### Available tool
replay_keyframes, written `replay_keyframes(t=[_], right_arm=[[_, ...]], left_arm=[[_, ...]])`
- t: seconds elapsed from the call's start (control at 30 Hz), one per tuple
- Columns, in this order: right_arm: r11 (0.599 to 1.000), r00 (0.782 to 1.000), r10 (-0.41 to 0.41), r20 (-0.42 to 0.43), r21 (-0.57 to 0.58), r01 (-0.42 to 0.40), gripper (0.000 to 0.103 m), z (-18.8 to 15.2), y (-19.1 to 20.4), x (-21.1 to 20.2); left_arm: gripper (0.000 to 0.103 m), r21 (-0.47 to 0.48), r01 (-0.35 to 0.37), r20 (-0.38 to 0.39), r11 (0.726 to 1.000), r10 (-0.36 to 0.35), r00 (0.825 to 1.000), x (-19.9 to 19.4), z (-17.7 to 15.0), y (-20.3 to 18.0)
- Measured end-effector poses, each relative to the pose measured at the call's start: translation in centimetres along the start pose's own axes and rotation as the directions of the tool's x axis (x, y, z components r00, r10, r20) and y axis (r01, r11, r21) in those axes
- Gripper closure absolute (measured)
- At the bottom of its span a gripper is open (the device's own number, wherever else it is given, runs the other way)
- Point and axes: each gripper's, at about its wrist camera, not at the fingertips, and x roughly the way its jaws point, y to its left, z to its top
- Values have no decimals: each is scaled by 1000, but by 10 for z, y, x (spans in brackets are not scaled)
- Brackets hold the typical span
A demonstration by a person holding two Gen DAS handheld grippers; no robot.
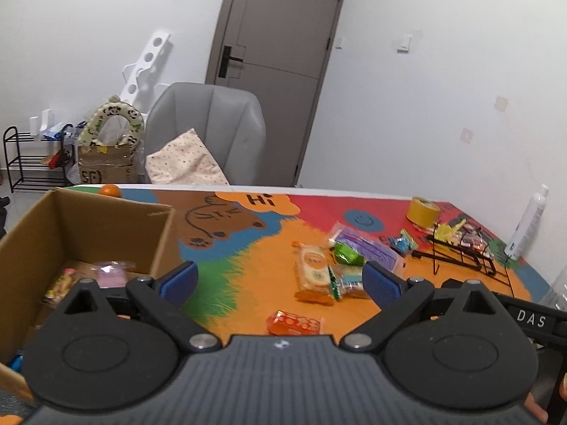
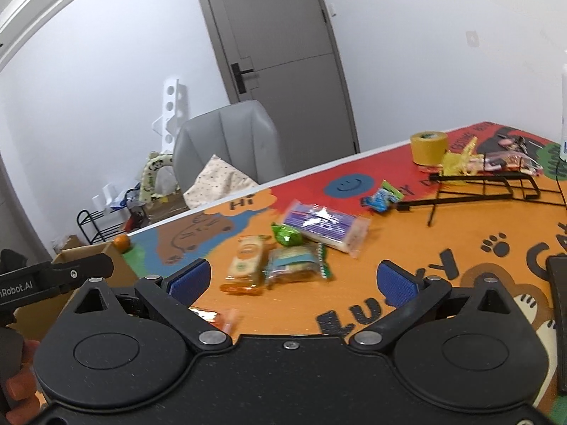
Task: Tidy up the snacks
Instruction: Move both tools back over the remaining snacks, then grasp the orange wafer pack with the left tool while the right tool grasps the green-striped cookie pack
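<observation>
Several snack packs lie on the colourful table mat: a purple wafer pack (image 1: 368, 248) (image 2: 324, 226), a green candy (image 1: 345, 253) (image 2: 287, 235), a cream biscuit pack (image 1: 313, 269) (image 2: 246, 258), a teal cracker pack (image 2: 294, 264) and an orange pack (image 1: 294, 322) near the front. An open cardboard box (image 1: 161, 233) at the left holds a pink pack (image 1: 110, 274) and a yellow pack (image 1: 60, 283). My left gripper (image 1: 280, 279) is open and empty above the mat beside the box. My right gripper (image 2: 294, 281) is open and empty, just short of the snack pile.
A black wire rack (image 1: 460, 256) (image 2: 482, 186) with sweets lies at the right, next to a yellow tape roll (image 1: 421, 210) (image 2: 427, 148) and a white bottle (image 1: 528, 223). An orange (image 1: 110, 190) sits behind the box. A grey chair (image 1: 209, 131) stands beyond the table.
</observation>
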Motion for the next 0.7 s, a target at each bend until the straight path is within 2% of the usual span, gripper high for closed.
replay_keyframes(t=[0.33,0.7], right_arm=[[1000,999,-3,-34,24,4,0,-5,-19,25],[1000,997,-1,-75,12,2,1,-1,-23,60]], left_arm=[[5,21,4,-61,1000,-3,998,37,-13,-16],[5,22,-15,-125,1000,17,992,80,-29,-19]])
